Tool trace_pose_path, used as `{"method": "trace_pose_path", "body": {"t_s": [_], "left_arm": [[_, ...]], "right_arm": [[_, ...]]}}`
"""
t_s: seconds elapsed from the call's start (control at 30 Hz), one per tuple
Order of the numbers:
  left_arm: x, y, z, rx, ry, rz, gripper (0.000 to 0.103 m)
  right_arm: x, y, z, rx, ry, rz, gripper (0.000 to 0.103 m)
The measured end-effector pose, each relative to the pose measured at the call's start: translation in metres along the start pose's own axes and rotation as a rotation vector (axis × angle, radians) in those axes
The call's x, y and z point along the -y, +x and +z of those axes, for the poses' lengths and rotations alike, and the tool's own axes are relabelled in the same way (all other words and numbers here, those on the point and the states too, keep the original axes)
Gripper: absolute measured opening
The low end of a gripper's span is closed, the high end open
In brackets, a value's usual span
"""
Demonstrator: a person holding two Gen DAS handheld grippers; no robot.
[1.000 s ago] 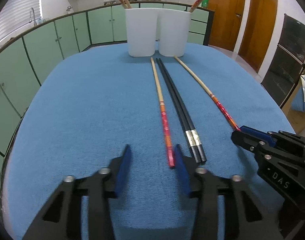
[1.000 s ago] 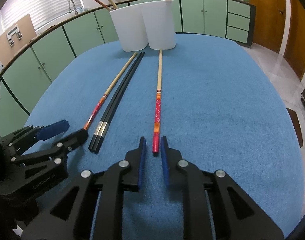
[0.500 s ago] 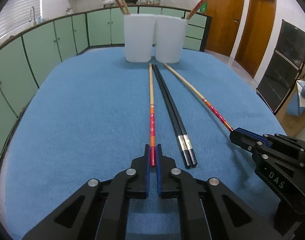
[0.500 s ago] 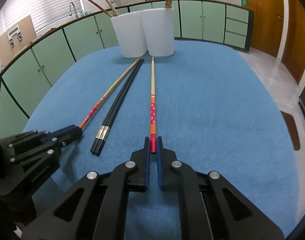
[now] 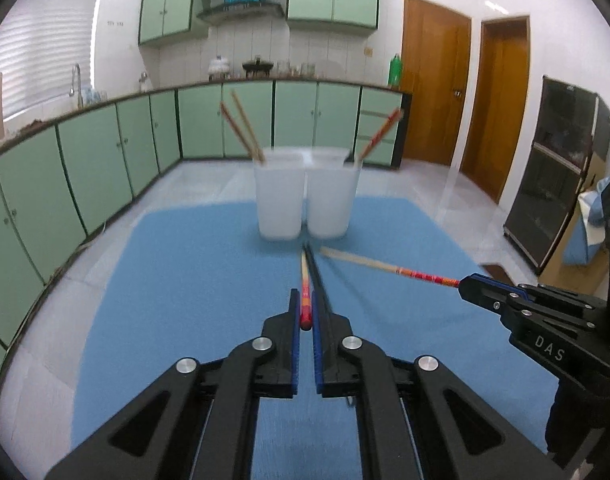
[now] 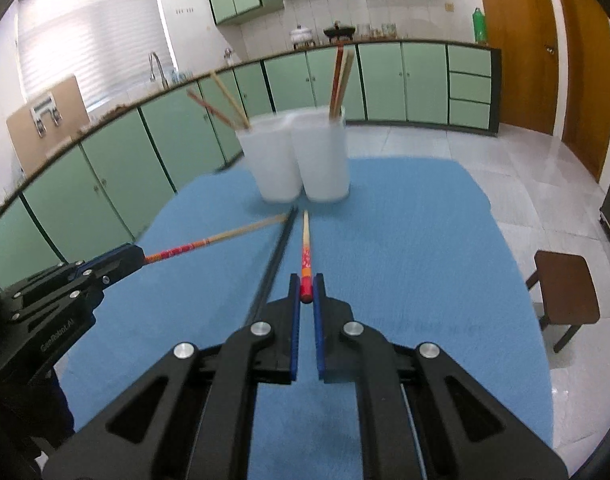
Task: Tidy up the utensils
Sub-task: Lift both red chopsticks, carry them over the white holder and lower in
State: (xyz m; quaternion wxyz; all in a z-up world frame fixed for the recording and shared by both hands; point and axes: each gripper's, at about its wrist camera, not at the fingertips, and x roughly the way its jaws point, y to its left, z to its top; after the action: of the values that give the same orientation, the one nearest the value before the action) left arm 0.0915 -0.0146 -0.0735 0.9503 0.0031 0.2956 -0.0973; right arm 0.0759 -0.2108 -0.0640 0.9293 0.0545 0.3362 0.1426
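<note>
My left gripper [image 5: 305, 312] is shut on the red end of a bamboo chopstick [image 5: 305, 280], lifted off the blue mat and pointing at the cups. My right gripper [image 6: 306, 294] is shut on the red end of a second bamboo chopstick [image 6: 306, 240], also raised. Each gripper shows in the other's view, the right gripper [image 5: 465, 282] at the right edge and the left gripper [image 6: 139, 254] at the left edge. A black chopstick pair [image 6: 275, 260] lies on the mat. Two white cups [image 5: 279, 200] [image 5: 331, 198] stand at the far end, each holding chopsticks.
The blue mat [image 5: 177, 300] covers the table, with green cabinets [image 5: 105, 152] to the left and behind. A brown stool [image 6: 563, 300] stands on the floor to the right. Wooden doors [image 5: 433, 88] are at the far right.
Both grippers closed on the red ends of their chopsticks and have lifted them off the mat. The views have risen and tilted up toward the cups.
</note>
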Motion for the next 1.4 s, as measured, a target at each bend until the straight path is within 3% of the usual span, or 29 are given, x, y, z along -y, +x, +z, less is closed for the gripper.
{"method": "trace_pose_path", "body": {"t_s": [0.4,1.13,1.4], "left_arm": [[0.000,-0.019,0.050,0.125,0.012,-0.029,0.005],[0.004,-0.018,0.097,0.169,0.058,-0.097,0.005],[0.002,-0.024,0.136,0.246,0.079,-0.090,0.005]], "right_arm": [[-0.002,-0.036,0.053,0.122,-0.023,0.041,0.005],[-0.023,-0.045,0.135,0.162,-0.127,0.107,0.005],[-0.025,-0.053,0.186,0.230,-0.156,0.109,0.005]]}}
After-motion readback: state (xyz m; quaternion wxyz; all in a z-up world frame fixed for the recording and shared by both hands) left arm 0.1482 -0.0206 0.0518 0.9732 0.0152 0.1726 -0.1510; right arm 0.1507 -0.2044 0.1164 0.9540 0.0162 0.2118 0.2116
